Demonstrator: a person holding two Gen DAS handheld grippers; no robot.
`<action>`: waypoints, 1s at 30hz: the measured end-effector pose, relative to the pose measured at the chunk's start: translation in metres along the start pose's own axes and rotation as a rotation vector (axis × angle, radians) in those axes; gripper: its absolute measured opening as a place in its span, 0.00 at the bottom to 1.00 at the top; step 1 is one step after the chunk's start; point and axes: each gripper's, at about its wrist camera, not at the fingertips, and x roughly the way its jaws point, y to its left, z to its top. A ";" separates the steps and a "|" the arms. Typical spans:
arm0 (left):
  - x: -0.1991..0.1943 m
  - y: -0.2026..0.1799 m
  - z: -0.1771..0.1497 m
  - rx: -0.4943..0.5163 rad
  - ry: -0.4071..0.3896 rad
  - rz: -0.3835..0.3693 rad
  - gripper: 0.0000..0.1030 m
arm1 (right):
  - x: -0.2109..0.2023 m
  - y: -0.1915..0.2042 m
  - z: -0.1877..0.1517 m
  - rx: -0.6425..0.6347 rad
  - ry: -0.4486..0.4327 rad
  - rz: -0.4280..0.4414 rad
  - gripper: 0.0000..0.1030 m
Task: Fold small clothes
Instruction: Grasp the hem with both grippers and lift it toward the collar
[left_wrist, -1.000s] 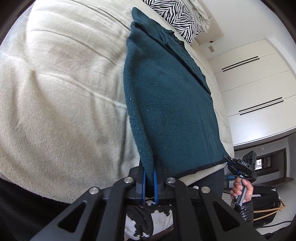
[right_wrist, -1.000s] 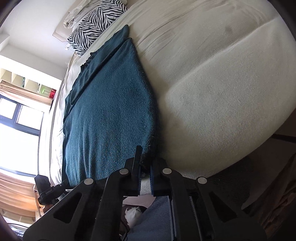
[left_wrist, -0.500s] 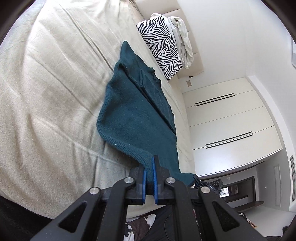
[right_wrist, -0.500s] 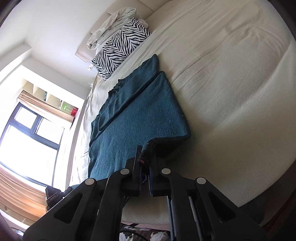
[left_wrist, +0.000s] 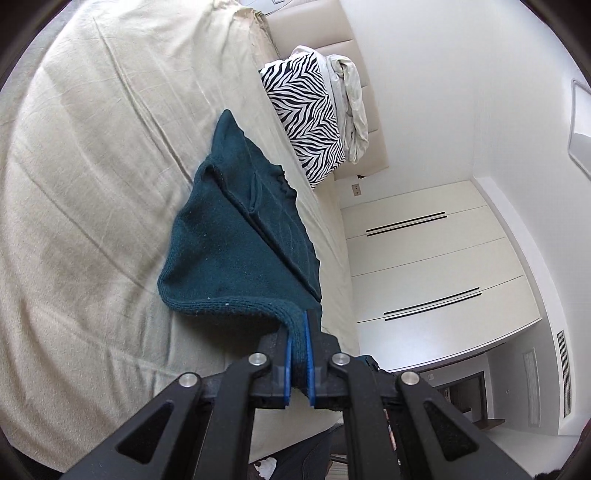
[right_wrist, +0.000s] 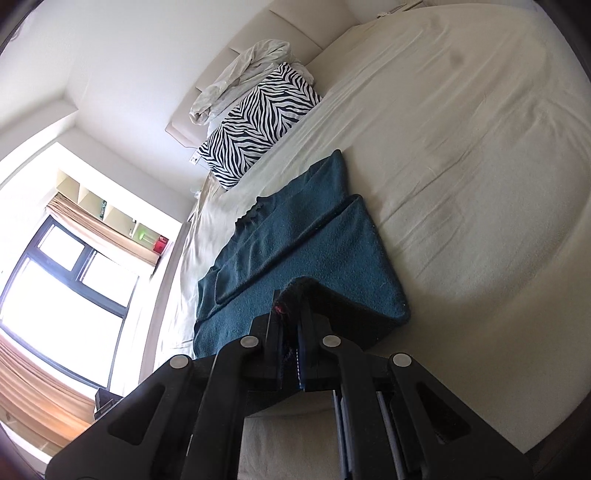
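1. The dark teal knitted sweater (left_wrist: 236, 240) lies on the bed (left_wrist: 92, 184), running from the lower centre of the left wrist view up toward the centre; in the right wrist view it fills the middle of the frame (right_wrist: 295, 240).
2. Its far part rests flat on the sheet, with a sleeve or side panel already laid lengthwise over the body, so one fold looks done.
3. The near hem is raised off the bed at both corners and curls over, which suggests that the fold bringing the bottom toward the collar is under way and not yet laid down.
4. What is left, by this judgement: carry the hem forward over the body, set it down, let go, and perhaps flatten it or fold once more.
5. The left tongs (left_wrist: 300, 354), at the bottom centre of their view, are pinched narrow on the thick hem edge, knit showing between the blue pads.
6. The right tongs (right_wrist: 290, 343), at the bottom centre of their view, are likewise clamped on the other hem corner, which bunches darkly above them.
7. Further out, a zebra-striped pillow (left_wrist: 310, 114) and a crumpled pale sheet (left_wrist: 351, 107) sit against the headboard, toward the upper part of both frames.
8. No brand, label or readable writing shows on the sweater, the tongs or the room.
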 end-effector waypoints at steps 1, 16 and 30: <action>0.003 -0.003 0.006 0.007 -0.005 0.001 0.07 | 0.005 0.001 0.006 0.006 -0.004 0.001 0.04; 0.078 -0.013 0.122 0.018 -0.060 0.017 0.07 | 0.117 0.023 0.124 0.008 -0.080 -0.047 0.04; 0.164 0.024 0.212 0.000 -0.063 0.107 0.07 | 0.271 0.001 0.190 0.026 -0.042 -0.174 0.04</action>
